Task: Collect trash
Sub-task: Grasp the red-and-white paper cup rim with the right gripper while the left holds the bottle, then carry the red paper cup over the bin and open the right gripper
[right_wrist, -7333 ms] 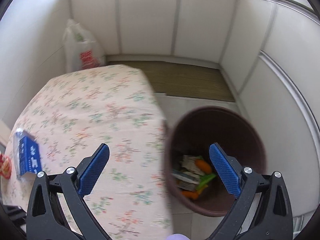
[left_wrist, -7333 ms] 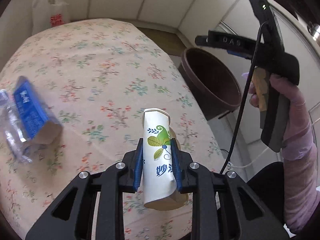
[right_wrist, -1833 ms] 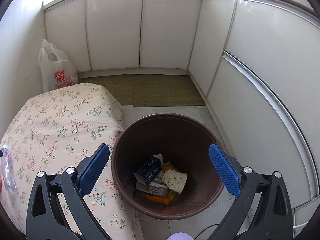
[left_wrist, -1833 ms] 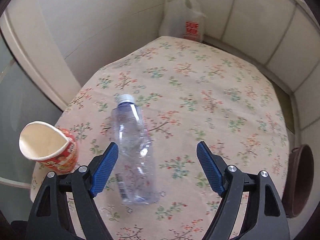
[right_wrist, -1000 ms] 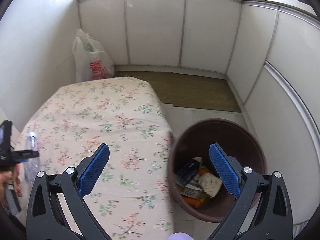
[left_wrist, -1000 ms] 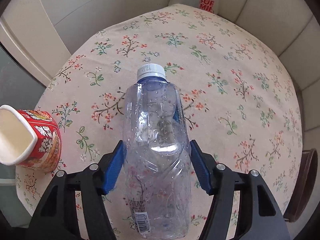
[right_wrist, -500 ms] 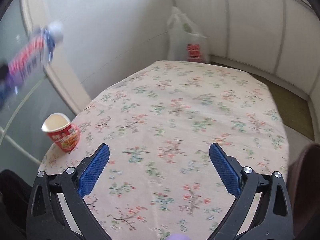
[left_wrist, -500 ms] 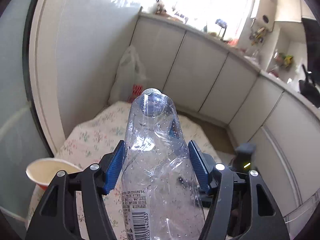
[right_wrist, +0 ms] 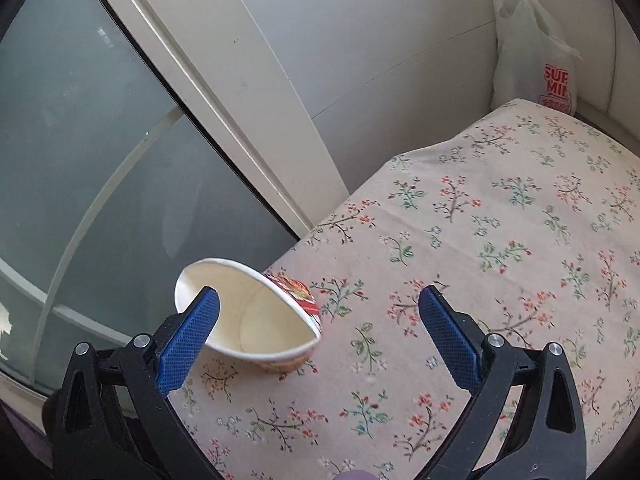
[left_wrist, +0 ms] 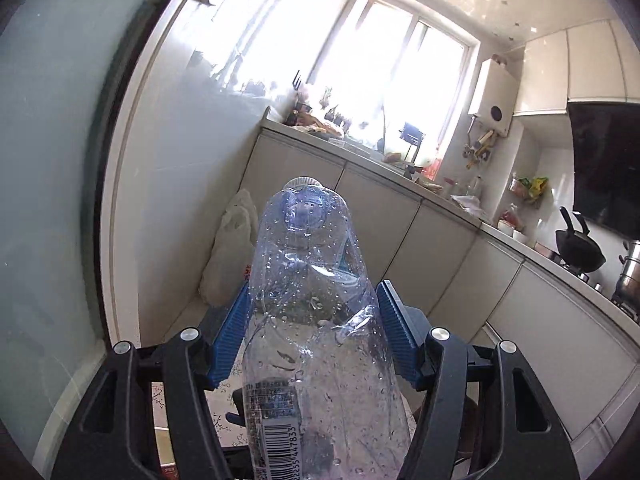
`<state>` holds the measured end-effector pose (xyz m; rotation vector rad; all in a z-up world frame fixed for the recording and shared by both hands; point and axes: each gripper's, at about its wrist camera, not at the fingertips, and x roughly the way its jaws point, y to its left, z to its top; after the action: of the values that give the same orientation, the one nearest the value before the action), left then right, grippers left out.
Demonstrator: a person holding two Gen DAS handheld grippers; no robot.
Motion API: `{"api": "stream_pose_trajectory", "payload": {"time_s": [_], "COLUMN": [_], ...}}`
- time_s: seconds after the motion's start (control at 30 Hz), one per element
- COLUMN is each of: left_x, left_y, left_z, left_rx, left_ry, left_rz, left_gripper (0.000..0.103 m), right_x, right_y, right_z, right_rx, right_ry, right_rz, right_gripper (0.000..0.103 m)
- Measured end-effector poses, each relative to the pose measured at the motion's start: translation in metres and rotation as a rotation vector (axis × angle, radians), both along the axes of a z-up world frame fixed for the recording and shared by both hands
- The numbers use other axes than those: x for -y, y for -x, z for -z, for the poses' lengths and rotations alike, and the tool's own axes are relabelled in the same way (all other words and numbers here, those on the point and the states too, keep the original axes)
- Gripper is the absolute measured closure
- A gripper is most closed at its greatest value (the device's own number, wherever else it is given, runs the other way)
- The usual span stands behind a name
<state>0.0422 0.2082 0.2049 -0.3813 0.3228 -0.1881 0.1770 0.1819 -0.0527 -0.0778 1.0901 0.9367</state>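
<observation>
- My left gripper point(left_wrist: 314, 334) is clamped on a clear plastic bottle point(left_wrist: 316, 320); both blue pads point(left_wrist: 232, 332) press its sides, roughly halfway apart.
- The bottle runs forward between the fingers, its white cap point(left_wrist: 303, 182) at the far end and its barcode label nearest the camera. Droplets cling to the inside.
- Past the bottle I see a white plastic bag point(left_wrist: 230, 252) ahead to the left, against the cabinets point(left_wrist: 400, 236).
- My right gripper point(right_wrist: 318, 334) stands wide open with nothing between its jaws.
- A squashed paper cup point(right_wrist: 256, 316) with a red printed side sits on the floral tablecloth point(right_wrist: 480, 240), just inside my right gripper's left pad point(right_wrist: 188, 336), near the table's corner by the glass door point(right_wrist: 80, 140).
- I cannot tell whether that pad touches the cup's rim.
- The same white bag point(right_wrist: 532, 44) stands far ahead to the right, beyond the table.
</observation>
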Motion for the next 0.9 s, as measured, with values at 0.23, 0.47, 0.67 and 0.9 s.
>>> {"api": "stream_pose_trajectory", "payload": {"time_s": [0.23, 0.47, 0.67, 0.9], "left_x": [-0.022, -0.022, -0.025, -0.015], "left_y": [-0.008, -0.007, -0.005, -0.005], "left_z": [0.013, 0.018, 0.017, 0.022], "left_rx": [-0.044, -0.052, -0.048, -0.062], "left_ry": [0.031, 0.034, 0.033, 0.042], "left_rz": [-0.037, -0.041, -0.056, -0.023], "left_gripper": [0.041, 0.04, 0.041, 0.041], "right_x": [-0.054, -0.067, -0.047, -0.004], "right_y": [0.012, 0.01, 0.017, 0.021], "right_z": [0.013, 0.036, 0.029, -0.002], "right_rx": [0.071, 0.057, 0.076, 0.138], "right_ry": [0.12, 0.218, 0.211, 0.175], "right_rz": [-0.192, -0.217, -0.171, -0.049], "right_gripper": [0.018, 0.078, 0.098, 0.099]}}
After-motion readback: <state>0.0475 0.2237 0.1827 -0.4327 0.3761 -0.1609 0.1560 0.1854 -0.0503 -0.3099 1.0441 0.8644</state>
